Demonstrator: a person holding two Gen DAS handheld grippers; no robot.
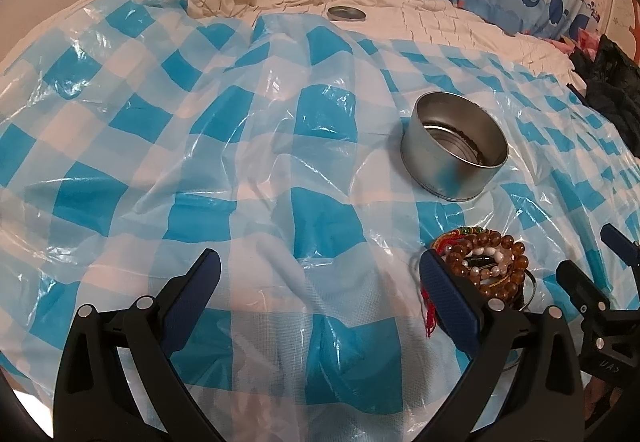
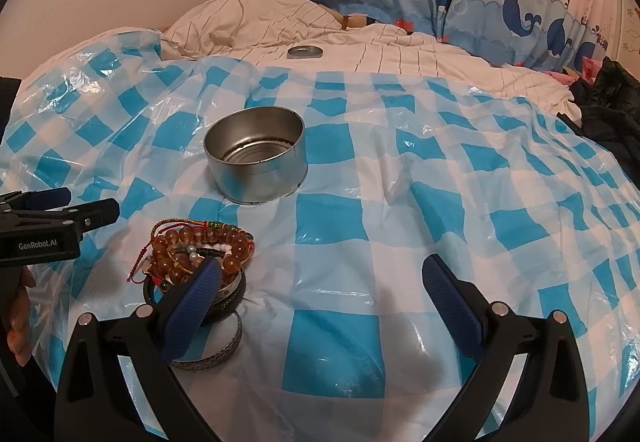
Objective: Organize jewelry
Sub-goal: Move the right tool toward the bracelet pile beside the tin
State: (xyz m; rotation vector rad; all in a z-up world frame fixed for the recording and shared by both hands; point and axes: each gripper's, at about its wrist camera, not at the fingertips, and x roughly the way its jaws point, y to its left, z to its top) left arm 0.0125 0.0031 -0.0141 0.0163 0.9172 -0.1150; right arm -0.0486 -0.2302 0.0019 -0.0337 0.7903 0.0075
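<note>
Both tongs, left (image 1: 320, 282) and right (image 2: 332, 286), gape wide, empty; bracelets (image 2: 200, 258) look light, slippery, loosely piled; pinch one bead strand.

Both grippers are held low and level, side by side: the left gripper (image 1: 320, 282) with jaws spread wide, the right gripper (image 2: 320, 288) likewise wide open, gripping nothing.

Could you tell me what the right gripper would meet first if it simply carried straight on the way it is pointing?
Probably only the checked plastic sheet: the open right gripper aims past the bracelet pile by its left finger, and the tin sits left of centre. Depth is uncertain.
</note>
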